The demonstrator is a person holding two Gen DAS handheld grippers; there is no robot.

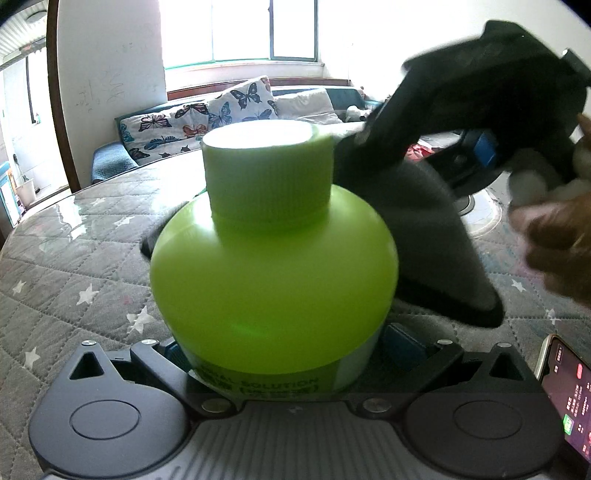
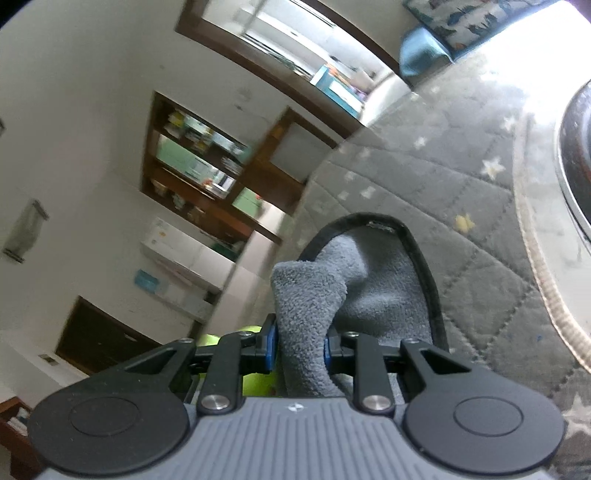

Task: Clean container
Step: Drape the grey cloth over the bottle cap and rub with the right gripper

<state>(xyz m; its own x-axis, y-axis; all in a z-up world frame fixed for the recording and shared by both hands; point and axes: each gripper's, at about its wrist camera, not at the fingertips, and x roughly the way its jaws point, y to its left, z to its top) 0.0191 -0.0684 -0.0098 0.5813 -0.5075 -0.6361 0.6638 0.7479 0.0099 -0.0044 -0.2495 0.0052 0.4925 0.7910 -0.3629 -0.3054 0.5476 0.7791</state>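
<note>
My green container (image 1: 273, 266) stands upright right in front of the left camera, its ribbed cap (image 1: 267, 173) on top, its lower body clamped between the blue pads of my left tongs (image 1: 280, 350), which grasp it on both sides just above a printed label. It sits over a tabletop (image 1: 74, 258) covered with a grey quilted cloth scattered with white stars under a glossy clear sheet. Behind that I see a couch with butterfly-print cushions (image 1: 207, 114) below a bright window (image 1: 258, 29), and through the right camera a white wall with dark wooden shelving (image 2: 207, 166). My right tongs (image 2: 299, 347) come in from the upper right of the left view, tilted down toward the container's shoulder, clenched on a grey cloth (image 2: 332, 295) whose folded bulk hangs against the container's right side. A hand (image 1: 554, 240) wraps the right grip at the far right edge, blurred. A phone (image 1: 565, 398) with a lit screen lies at the lower right beside my left tongs. In the right view the cloth fills the space between the fingers and hides most of the container, only a sliver of green showing below it; a dark round object with a shiny rim sits at the right edge, too cropped for me to identify.
</note>
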